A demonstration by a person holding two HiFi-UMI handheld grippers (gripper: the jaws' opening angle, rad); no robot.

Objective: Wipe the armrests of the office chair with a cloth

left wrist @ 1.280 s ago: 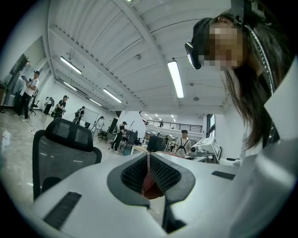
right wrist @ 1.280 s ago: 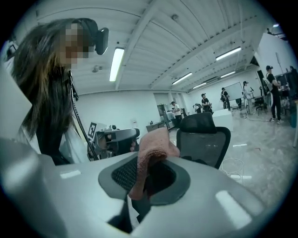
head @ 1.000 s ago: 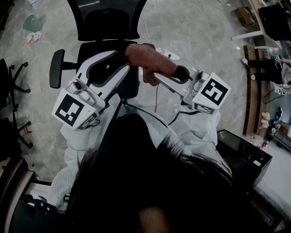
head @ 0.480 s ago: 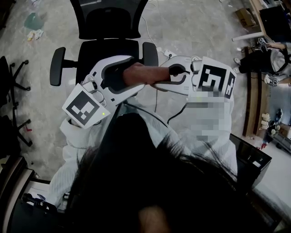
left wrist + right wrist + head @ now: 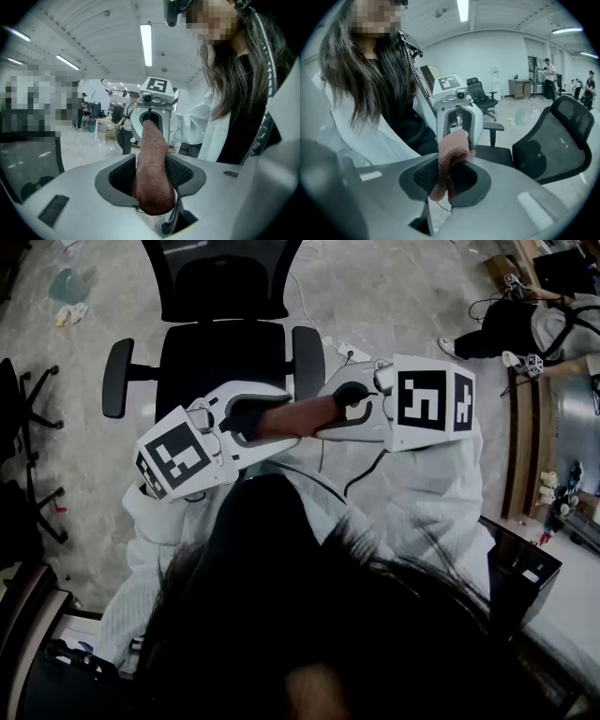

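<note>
A brown cloth (image 5: 292, 416) stretches between my two grippers, above the front of the black office chair's seat (image 5: 220, 357). My left gripper (image 5: 253, 420) has just been closing, and the rolled cloth (image 5: 152, 159) fills the gap between its pads. My right gripper (image 5: 347, 397) is shut on the other end, with the cloth (image 5: 452, 145) bunched over its jaws. The two grippers face each other. The chair's left armrest (image 5: 116, 379) and right armrest (image 5: 307, 360) are both in sight, and nothing touches them.
Another chair's base (image 5: 28, 460) stands at the left edge. A black box (image 5: 511, 563) sits at the lower right. A wooden desk edge (image 5: 516, 418) and a seated person (image 5: 525, 320) are at the right. Litter (image 5: 66, 292) lies on the floor, upper left.
Both grippers have swung round to face each other, and the cloth between them now lies nearly level. The right gripper moved up and left, uncovering the right armrest.
</note>
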